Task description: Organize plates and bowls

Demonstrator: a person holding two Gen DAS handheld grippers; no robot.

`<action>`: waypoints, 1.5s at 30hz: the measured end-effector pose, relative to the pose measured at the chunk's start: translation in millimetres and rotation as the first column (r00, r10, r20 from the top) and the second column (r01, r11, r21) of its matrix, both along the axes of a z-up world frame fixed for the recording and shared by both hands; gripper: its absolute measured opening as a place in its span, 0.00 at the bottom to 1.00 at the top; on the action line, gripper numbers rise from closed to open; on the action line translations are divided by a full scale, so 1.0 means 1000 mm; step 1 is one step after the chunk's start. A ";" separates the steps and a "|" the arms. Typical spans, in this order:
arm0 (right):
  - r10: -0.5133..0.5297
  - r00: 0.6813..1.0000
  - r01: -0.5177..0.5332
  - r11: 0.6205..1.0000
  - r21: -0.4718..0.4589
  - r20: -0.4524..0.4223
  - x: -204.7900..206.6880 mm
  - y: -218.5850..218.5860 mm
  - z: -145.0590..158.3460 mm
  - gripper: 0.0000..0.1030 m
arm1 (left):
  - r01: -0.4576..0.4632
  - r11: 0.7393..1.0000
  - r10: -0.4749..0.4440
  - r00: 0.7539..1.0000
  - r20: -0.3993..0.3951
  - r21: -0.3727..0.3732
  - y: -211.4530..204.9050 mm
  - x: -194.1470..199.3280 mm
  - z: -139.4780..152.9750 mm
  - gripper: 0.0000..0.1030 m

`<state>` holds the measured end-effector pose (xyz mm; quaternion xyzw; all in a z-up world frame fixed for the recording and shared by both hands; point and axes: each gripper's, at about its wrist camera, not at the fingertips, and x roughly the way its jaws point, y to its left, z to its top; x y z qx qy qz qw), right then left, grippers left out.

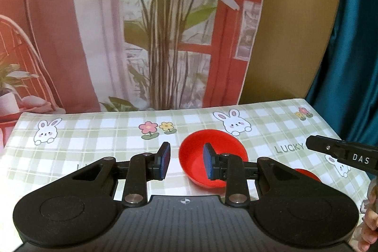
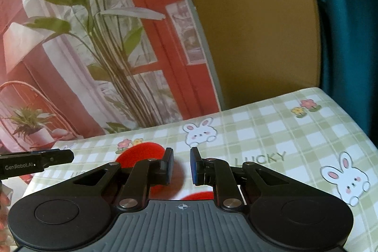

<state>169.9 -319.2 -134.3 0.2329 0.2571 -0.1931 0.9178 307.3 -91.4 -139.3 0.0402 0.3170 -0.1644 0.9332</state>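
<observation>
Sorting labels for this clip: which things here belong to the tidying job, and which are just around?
Job: red bowl; second red dish, mostly hidden; left gripper; right gripper.
Around: tablecloth; plant backdrop; teal curtain.

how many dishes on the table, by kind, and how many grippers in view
red bowl: 1
second red dish, mostly hidden behind the left gripper, kind unclear: 1
grippers, left one and right gripper, both with nothing between their pads: 2
total: 4
</observation>
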 end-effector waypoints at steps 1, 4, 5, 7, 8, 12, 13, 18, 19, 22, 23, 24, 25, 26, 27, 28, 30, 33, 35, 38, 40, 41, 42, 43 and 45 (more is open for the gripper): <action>0.006 1.000 -0.006 1.000 0.003 -0.003 0.005 0.000 0.000 0.15 | -0.002 1.000 0.002 1.000 -0.001 -0.004 0.003 0.003 -0.001 0.32; 0.023 1.000 -0.023 1.000 0.006 -0.012 0.018 0.002 -0.002 0.15 | -0.013 1.000 0.013 1.000 -0.009 -0.013 0.010 0.010 -0.004 0.34; 0.029 0.999 -0.029 1.000 0.009 -0.017 0.023 0.002 -0.003 0.15 | -0.016 1.000 0.016 1.000 -0.015 -0.018 0.011 0.014 -0.006 0.34; 0.037 0.999 -0.037 0.999 0.018 -0.027 0.033 0.002 -0.006 0.15 | -0.021 0.999 0.020 0.999 -0.028 -0.027 0.014 0.020 -0.011 0.34; 0.040 0.999 -0.040 0.999 0.024 -0.033 0.038 0.002 -0.008 0.15 | -0.021 0.999 0.020 0.999 -0.034 -0.031 0.014 0.023 -0.013 0.34; 0.058 0.996 -0.056 0.998 0.035 -0.064 0.058 0.001 -0.017 0.15 | -0.006 0.999 0.003 0.998 -0.061 -0.040 0.008 0.036 -0.026 0.34; 0.060 0.995 -0.058 0.998 0.037 -0.079 0.063 0.001 -0.019 0.15 | 0.002 0.999 -0.005 0.998 -0.067 -0.041 0.006 0.039 -0.030 0.34; 0.071 0.987 -0.060 0.995 0.083 -0.144 0.087 -0.004 -0.035 0.15 | 0.013 0.998 -0.020 0.993 -0.118 -0.053 -0.001 0.057 -0.052 0.34; 0.074 0.985 -0.061 0.994 0.086 -0.158 0.091 -0.004 -0.038 0.15 | 0.012 0.998 -0.020 0.991 -0.133 -0.059 -0.001 0.062 -0.056 0.34; 0.076 0.979 -0.057 0.993 0.101 -0.192 0.099 -0.006 -0.047 0.15 | 0.013 0.998 -0.023 0.986 -0.164 -0.064 -0.004 0.070 -0.068 0.34; 0.076 0.977 -0.055 0.992 0.111 -0.199 0.101 -0.007 -0.050 0.15 | 0.015 0.998 -0.025 0.985 -0.169 -0.063 -0.005 0.072 -0.070 0.34; 0.076 0.975 -0.052 0.991 0.119 -0.207 0.102 -0.008 -0.053 0.15 | 0.016 0.998 -0.027 0.985 -0.172 -0.061 -0.006 0.073 -0.072 0.34; 0.076 0.973 -0.049 0.991 0.126 -0.217 0.103 -0.009 -0.056 0.15 | 0.017 0.998 -0.027 0.984 -0.175 -0.060 -0.008 0.075 -0.074 0.34; 0.076 0.971 -0.047 0.990 0.133 -0.226 0.104 -0.009 -0.059 0.15 | 0.016 0.998 -0.026 0.984 -0.178 -0.059 -0.008 0.076 -0.075 0.34; 0.080 0.970 -0.048 0.989 0.143 -0.230 0.105 -0.010 -0.061 0.15 | 0.012 0.998 -0.022 0.983 -0.181 -0.059 -0.008 0.076 -0.077 0.34; 0.084 0.969 -0.049 0.987 0.155 -0.233 0.106 -0.011 -0.064 0.15 | 0.008 0.998 -0.020 0.982 -0.186 -0.062 -0.008 0.077 -0.078 0.34; 0.091 0.967 -0.050 0.984 0.172 -0.239 0.107 -0.011 -0.067 0.14 | 0.009 0.998 -0.022 0.981 -0.193 -0.065 -0.009 0.080 -0.080 0.31; 0.107 0.964 -0.062 0.980 0.188 -0.244 0.109 -0.010 -0.071 0.12 | 0.014 0.999 -0.021 0.982 -0.189 -0.040 -0.012 0.080 -0.082 0.13; 0.123 0.959 -0.075 0.979 0.191 -0.256 0.112 -0.008 -0.072 0.10 | 0.032 0.999 -0.038 0.986 -0.164 -0.038 -0.014 0.078 -0.083 0.11; 0.123 0.959 -0.076 0.980 0.184 -0.257 0.113 -0.009 -0.070 0.08 | 0.030 0.999 -0.034 0.988 -0.148 -0.025 -0.016 0.076 -0.084 0.11; 0.118 0.965 -0.075 0.980 0.186 -0.232 0.111 -0.010 -0.064 0.07 | 0.029 0.999 -0.033 0.987 -0.157 -0.031 -0.014 0.077 -0.081 0.11; 0.117 0.968 -0.076 0.980 0.183 -0.221 0.109 -0.009 -0.061 0.07 | 0.027 0.999 -0.032 0.988 -0.153 -0.032 -0.014 0.077 -0.078 0.11; 0.116 0.971 -0.078 0.980 0.181 -0.209 0.108 -0.009 -0.057 0.07 | 0.026 0.999 -0.030 0.989 -0.147 -0.030 -0.014 0.077 -0.074 0.11; 0.113 0.974 -0.078 0.981 0.176 -0.199 0.106 -0.008 -0.053 0.07 | 0.026 0.999 -0.029 0.990 -0.140 -0.027 -0.014 0.075 -0.070 0.11; 0.106 0.978 -0.076 0.982 0.170 -0.178 0.101 -0.008 -0.044 0.08 | 0.029 0.999 -0.032 0.992 -0.124 -0.024 -0.016 0.071 -0.061 0.11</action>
